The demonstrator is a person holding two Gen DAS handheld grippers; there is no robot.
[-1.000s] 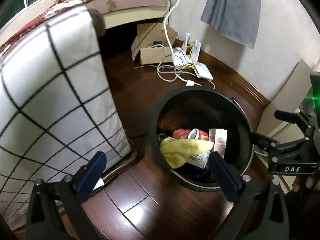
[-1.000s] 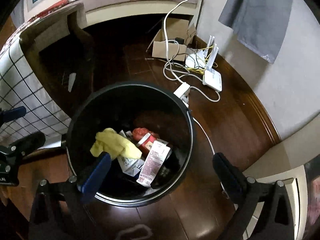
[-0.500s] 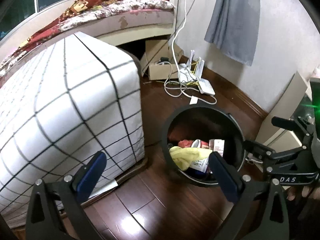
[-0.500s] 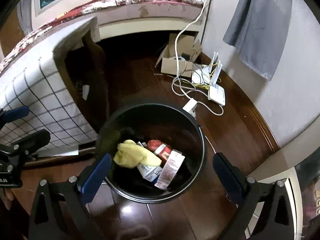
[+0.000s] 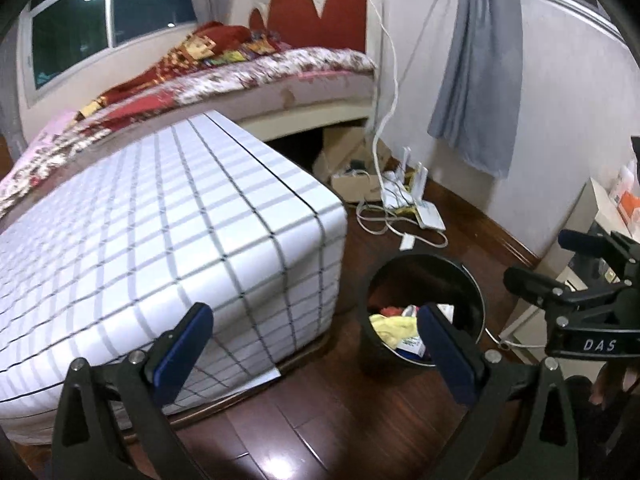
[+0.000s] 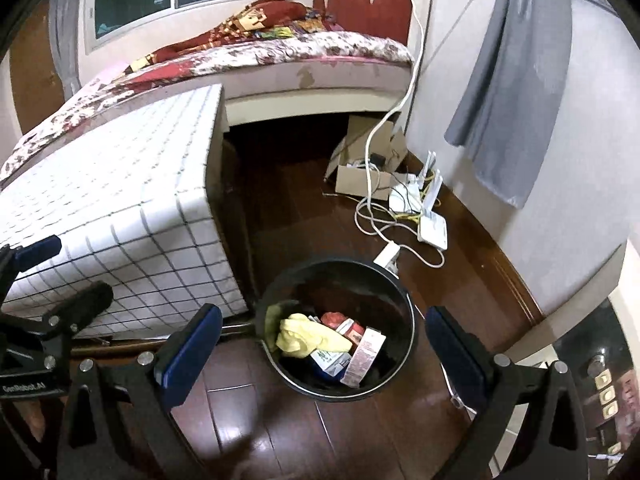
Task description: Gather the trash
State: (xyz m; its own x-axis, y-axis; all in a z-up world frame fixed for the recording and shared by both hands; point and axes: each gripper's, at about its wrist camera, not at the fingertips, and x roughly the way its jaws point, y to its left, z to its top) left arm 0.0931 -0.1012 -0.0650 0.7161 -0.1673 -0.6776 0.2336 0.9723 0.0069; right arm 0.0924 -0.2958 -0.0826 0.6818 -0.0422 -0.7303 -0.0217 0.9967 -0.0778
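left tongs: released, holding nothing
right tongs: released, holding nothing
bin: on floor beside checked desk, holds yellow rag and cartons
step: probably scanning for more trash (none visible on desk); sweep slowly, keep tongs spread
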